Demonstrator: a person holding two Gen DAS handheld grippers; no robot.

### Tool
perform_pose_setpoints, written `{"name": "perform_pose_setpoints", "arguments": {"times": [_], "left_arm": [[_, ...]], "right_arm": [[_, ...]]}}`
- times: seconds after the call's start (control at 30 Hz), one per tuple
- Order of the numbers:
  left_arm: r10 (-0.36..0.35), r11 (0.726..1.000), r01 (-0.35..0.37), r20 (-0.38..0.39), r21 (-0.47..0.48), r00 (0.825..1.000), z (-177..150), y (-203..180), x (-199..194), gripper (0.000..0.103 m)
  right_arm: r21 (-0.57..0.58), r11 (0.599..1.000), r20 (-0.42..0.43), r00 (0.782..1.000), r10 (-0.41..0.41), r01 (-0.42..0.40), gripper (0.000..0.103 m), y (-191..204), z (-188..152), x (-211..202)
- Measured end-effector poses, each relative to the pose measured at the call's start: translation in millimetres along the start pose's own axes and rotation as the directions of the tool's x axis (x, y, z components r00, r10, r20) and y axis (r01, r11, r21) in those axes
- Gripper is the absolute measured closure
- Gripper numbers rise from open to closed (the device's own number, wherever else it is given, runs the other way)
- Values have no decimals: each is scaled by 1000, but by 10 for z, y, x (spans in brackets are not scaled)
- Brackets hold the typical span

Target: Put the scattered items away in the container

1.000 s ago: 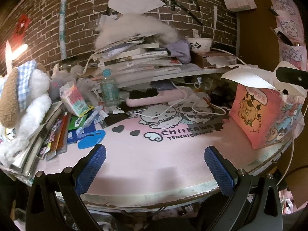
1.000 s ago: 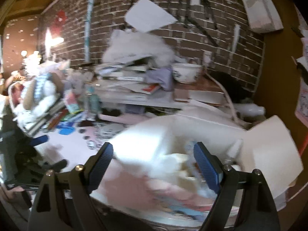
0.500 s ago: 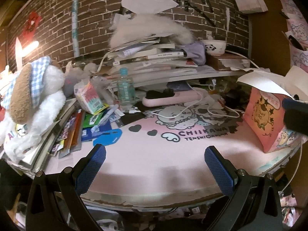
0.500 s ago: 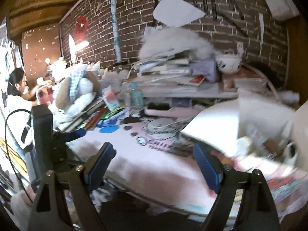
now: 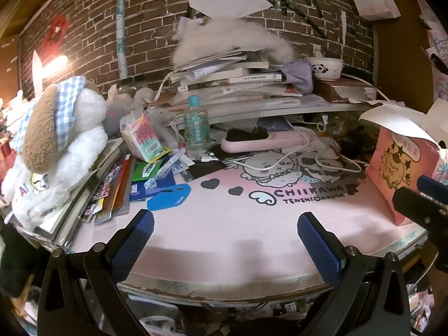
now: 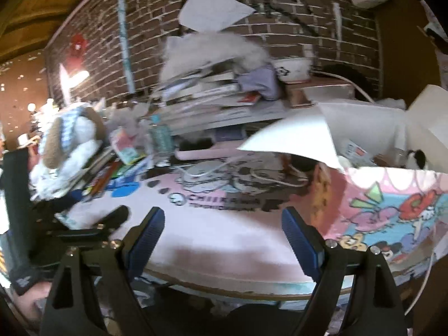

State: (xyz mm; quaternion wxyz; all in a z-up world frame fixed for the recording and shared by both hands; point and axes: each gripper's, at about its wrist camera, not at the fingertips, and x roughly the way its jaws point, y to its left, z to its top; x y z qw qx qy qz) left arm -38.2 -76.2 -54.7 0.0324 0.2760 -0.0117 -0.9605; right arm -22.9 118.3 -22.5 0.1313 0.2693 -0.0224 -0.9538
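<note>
Pink desk mat [image 5: 224, 224], printed with cartoon animals and the word CHIIKAWA, is seen covering a cluttered table set against a brick wall [image 5: 92, 28]. At the bottom of the left wrist view, the left gripper [image 5: 225, 240] is held over the near edge of the mat with its blue-padded fingers [image 5: 131, 245] spread wide and nothing between them. The right gripper [image 6: 221, 242] is likewise shown spread and empty in its own view, which is blurred; it is also glimpsed at the right edge of the left wrist view. The container, a pink cartoon-printed box [image 5: 397, 168] with open white flaps, is placed on the right side of the mat, and in the right wrist view it [image 6: 392, 210] is seen just right of the right gripper, with several small objects inside that cannot be made out. Scattered items are gathered on the left and back of the mat: a blue card [image 5: 168, 200], a white pen [image 5: 165, 169], a green packet [image 5: 147, 169], a tissue pack [image 5: 141, 137], a clear water bottle [image 5: 196, 126] standing upright, and a pink hairbrush [image 5: 263, 140] with a white cable [image 5: 294, 165] looped beside it. A plush dog [image 5: 53, 145] in a blue checked cap is seated on stacked books at far left. On a raised shelf behind, piled books [image 5: 232, 81], a fluffy white item [image 5: 232, 42] and a panda bowl [image 5: 326, 68] are seen.
</note>
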Motion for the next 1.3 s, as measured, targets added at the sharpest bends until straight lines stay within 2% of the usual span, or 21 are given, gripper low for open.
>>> {"name": "perform_pose_setpoints", "arguments": {"times": [0.13, 0.33, 0.63, 1.3], "left_arm": [[-1, 1000, 1, 10, 9, 1000, 7, -37, -16, 0], [-25, 999, 25, 19, 23, 1000, 28, -142, -37, 0], [-60, 998, 60, 27, 3, 998, 54, -196, -60, 0], [-56, 998, 55, 33, 3, 998, 58, -193, -82, 0]], "right_arm": [[12, 997, -22, 997, -72, 72, 19, -85, -46, 81], [22, 990, -32, 990, -138, 139, 19, -181, -99, 158], [8, 988, -18, 988, -155, 155, 19, -153, -105, 158], [8, 989, -27, 988, -149, 149, 19, -140, -122, 179]]}}
